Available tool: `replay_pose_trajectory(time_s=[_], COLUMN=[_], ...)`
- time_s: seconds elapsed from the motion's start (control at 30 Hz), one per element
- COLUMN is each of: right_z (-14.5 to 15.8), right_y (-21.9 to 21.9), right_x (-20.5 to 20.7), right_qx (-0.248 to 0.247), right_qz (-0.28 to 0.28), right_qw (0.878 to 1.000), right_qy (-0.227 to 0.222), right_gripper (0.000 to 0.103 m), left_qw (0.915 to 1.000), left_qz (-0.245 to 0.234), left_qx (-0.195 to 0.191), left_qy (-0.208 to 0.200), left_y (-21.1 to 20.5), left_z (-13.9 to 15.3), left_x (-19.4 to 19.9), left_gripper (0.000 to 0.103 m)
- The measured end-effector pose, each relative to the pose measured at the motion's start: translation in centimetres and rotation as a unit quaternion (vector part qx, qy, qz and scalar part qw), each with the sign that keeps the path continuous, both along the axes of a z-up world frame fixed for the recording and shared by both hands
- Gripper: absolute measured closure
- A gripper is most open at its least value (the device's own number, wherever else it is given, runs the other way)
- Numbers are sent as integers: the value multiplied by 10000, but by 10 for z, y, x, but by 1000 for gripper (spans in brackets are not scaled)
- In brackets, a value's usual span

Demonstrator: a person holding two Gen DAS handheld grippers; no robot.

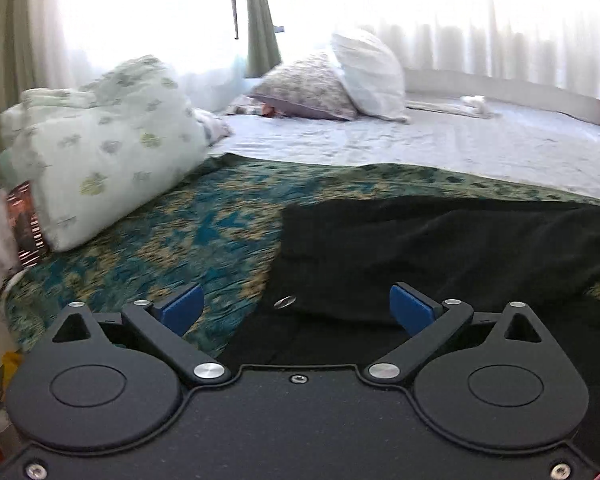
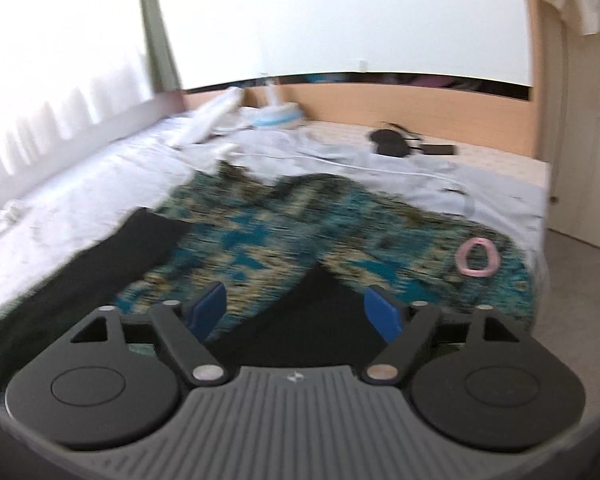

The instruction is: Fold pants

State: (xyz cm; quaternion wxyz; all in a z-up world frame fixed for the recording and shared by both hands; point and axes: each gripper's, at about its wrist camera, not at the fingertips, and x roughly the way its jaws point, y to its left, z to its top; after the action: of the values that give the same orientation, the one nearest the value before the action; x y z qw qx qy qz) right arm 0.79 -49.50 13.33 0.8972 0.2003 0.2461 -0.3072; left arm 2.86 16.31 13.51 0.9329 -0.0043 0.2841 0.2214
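Both grippers stand released, their blue pads spread wide with nothing clasped: the left gripper (image 1: pixel 296 312) hangs over the black pants (image 1: pixel 440 252), whose folded-over edge and metal button (image 1: pixel 285 301) lie just ahead of and between its fingers, and the right gripper (image 2: pixel 296 312) hangs over another stretch of the same dark cloth, which runs beneath and between its fingers and away past the left finger across the patterned teal bedspread (image 2: pixel 268 236). One fold looks laid down and let go, so the step in hand seems to be the pause between folds. The next move calls for lowering both pairs of fingers to fresh edges of the pants, pinching a single layer cleanly without catching the bedspread, and carrying it over evenly.
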Motion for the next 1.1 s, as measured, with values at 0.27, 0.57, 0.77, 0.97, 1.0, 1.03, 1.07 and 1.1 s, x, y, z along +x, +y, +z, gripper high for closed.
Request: replay_pose_trajectory(time_s=[0.27,0.57,0.77,0.97,1.0,1.03,1.07,1.1], right_z=[21,23,15,1,-3,-9,-15,-21], right_y=[43,81,96,117,121,125,129,133], right_x=[54,126,188,275,290,306,322,337], right_qx=[61,-81,-63,-190,-208,-212,-194,-150], right_qz=[525,877,870,748,725,714,718,741], right_qw=[9985,9960,9962,9966,9966,9964,9960,9955], right_qy=[-132,-137,-15,276,340,410,495,580], right_gripper=[7,0,0,0,0,0,0,0], left_qw=[9959,9811,9471,9258,9239,9235,9247,9254], left_qz=[-102,420,1217,1780,1899,2031,2220,2382], left_qx=[-897,-1880,-2912,-3242,-3224,-3157,-2997,-2851], left_qy=[116,168,578,781,798,792,762,749], left_y=[9,43,76,77,75,72,68,64], left_z=[16,-6,-42,-78,-84,-88,-90,-91], left_x=[58,138,210,268,277,285,292,299], left_gripper=[2,0,0,0,0,0,0,0])
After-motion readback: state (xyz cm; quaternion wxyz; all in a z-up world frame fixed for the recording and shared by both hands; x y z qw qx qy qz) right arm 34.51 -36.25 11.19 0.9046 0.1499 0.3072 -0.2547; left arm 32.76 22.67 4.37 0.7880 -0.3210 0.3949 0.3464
